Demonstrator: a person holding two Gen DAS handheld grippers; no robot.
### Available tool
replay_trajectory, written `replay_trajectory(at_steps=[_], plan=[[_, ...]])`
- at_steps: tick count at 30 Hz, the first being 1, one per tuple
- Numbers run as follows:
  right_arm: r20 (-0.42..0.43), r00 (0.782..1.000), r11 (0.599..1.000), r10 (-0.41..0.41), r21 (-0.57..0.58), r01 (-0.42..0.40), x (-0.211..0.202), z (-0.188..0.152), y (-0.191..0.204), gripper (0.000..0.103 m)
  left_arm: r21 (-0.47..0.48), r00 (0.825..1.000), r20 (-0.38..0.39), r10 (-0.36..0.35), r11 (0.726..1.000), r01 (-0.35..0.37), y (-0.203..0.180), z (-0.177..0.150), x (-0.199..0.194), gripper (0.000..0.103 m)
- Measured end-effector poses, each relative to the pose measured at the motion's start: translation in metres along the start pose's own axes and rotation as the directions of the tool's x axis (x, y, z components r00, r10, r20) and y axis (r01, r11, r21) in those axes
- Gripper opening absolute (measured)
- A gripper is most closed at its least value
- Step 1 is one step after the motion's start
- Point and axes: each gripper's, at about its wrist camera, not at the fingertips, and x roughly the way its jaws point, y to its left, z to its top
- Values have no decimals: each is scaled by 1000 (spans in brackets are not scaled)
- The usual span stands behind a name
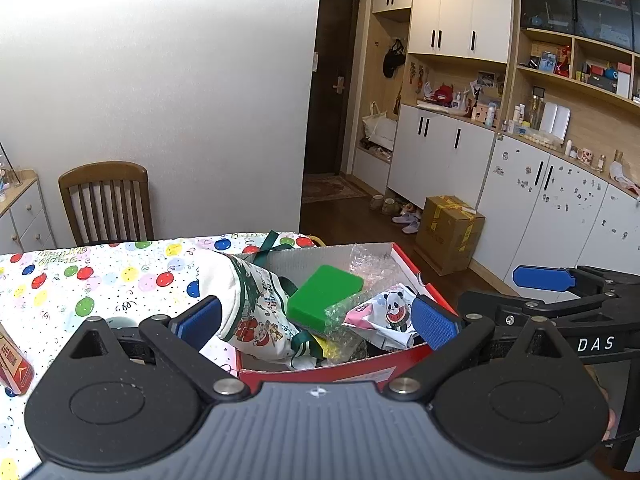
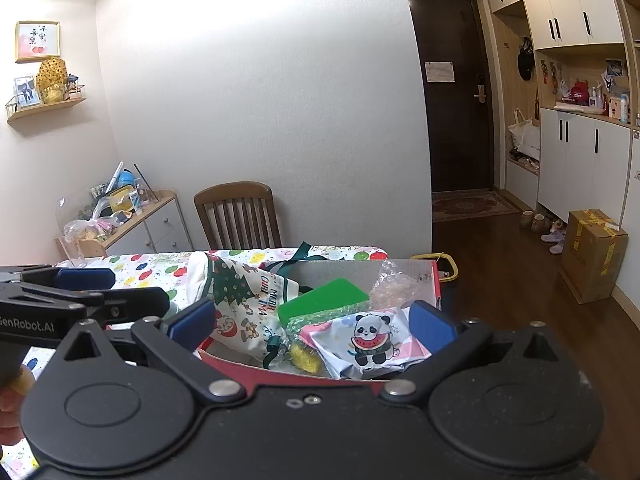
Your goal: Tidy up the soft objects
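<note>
Now both grippers are held side by side above the near edge of a red box [image 1: 404,258] standing on a table [image 1: 100,280] with a balloon-print cloth. The left gripper [image 1: 316,322] is seen with its blue pads spread wide, nothing between them; the right gripper [image 2: 312,324] is likewise spread and empty. Soft things are piled inside the box: a Christmas bag [image 1: 256,304] leaning over the left wall, a green sponge [image 1: 324,292] in the middle, a panda pouch [image 1: 390,314] at the right front, bubble wrap [image 1: 370,266] at the back right, and a yellow item [image 2: 306,356] low at the front, partly hidden. A wooden chair [image 2: 240,216] is seen beyond the table.
</note>
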Motion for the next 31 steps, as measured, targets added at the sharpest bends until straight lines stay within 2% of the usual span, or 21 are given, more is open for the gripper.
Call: replay_trajectory(at_steps=[31], plan=[[0, 999, 999, -37, -9, 37, 2, -1, 3, 103, 4, 1000, 12, 9, 1000, -9, -10, -2, -1, 101]])
